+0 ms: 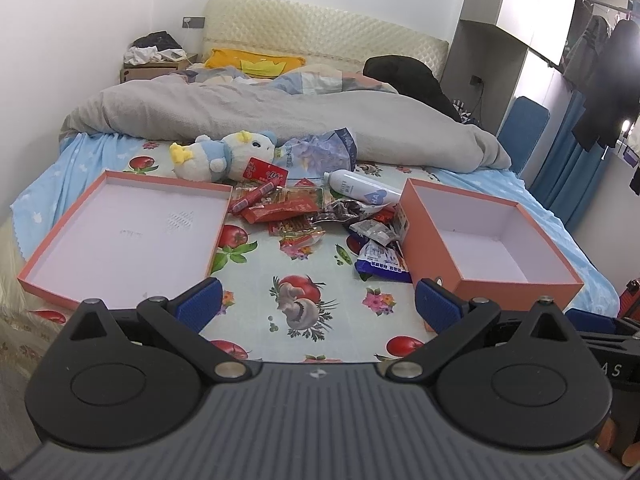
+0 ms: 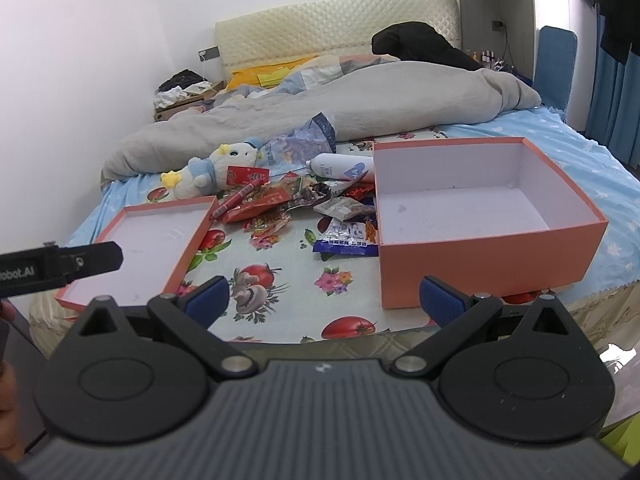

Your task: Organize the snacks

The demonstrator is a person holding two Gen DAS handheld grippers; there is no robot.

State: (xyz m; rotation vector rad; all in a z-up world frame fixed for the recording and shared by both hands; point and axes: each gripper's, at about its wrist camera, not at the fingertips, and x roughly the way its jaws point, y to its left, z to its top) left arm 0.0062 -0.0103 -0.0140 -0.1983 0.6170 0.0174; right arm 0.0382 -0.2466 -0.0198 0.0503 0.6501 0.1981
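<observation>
Hovering at the bed's near edge, left gripper (image 1: pixel 318 304) and right gripper (image 2: pixel 324 300) both spread wide, holding nothing. Loose pile of red, dark and blue foil snack packets (image 1: pixel 320 220) lying on the fruit-print bedsheet (image 1: pixel 296 308) between the shallow orange cardboard lid (image 1: pixel 120 236) and the deep orange cardboard box (image 1: pixel 492 248), both bare inside. Risk ahead, likely: crinkly foil slipping from a pinch, or snagging the white bottle (image 1: pixel 360 188) and plush penguin toy (image 1: pixel 224 156) touching the pile. Right wrist view alone showing the box's full floor and the left gripper's black body; left view showing the lid whole.
</observation>
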